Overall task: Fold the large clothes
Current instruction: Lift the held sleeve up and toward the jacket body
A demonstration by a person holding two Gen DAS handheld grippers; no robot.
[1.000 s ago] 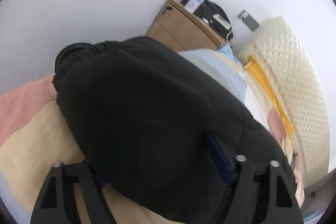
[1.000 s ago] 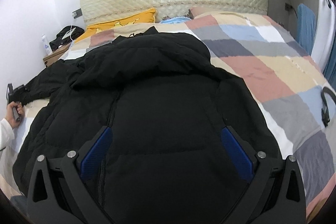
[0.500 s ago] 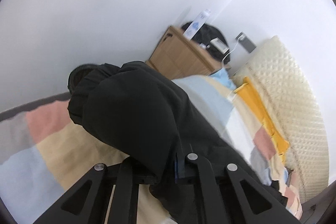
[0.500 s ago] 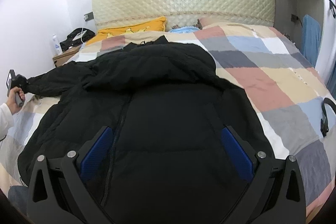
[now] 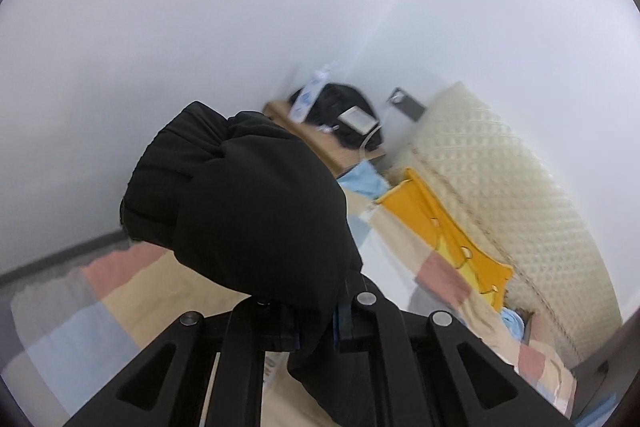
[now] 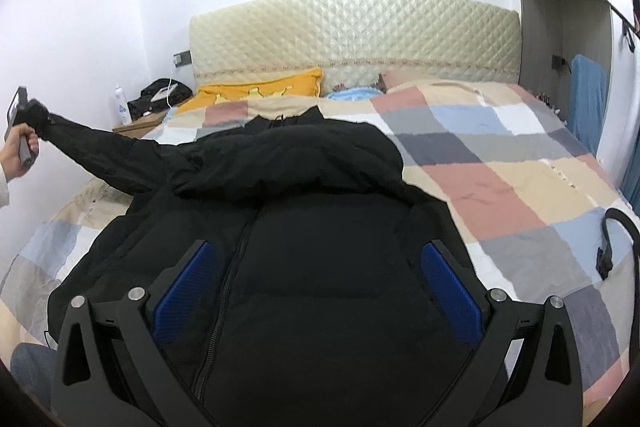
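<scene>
Left tool (image 5: 316, 323) has lifted the jacket (image 6: 320, 227) sleeve (image 5: 240, 203) higher

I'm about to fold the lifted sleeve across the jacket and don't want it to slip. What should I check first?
1. Left hand-held gripper shut on the sleeve: ok, fabric is pinched between the fingers.
2. Sleeve lifted off the bed: ok, it stretches up from the black jacket.
3. Right hand-held gripper free: ok, open above the jacket front.
4. Jacket body flat on the patchwork quilt: ok.
5. Zipper closed: cannot tell.
6. Other sleeve's position: cannot tell, not visible.
</scene>
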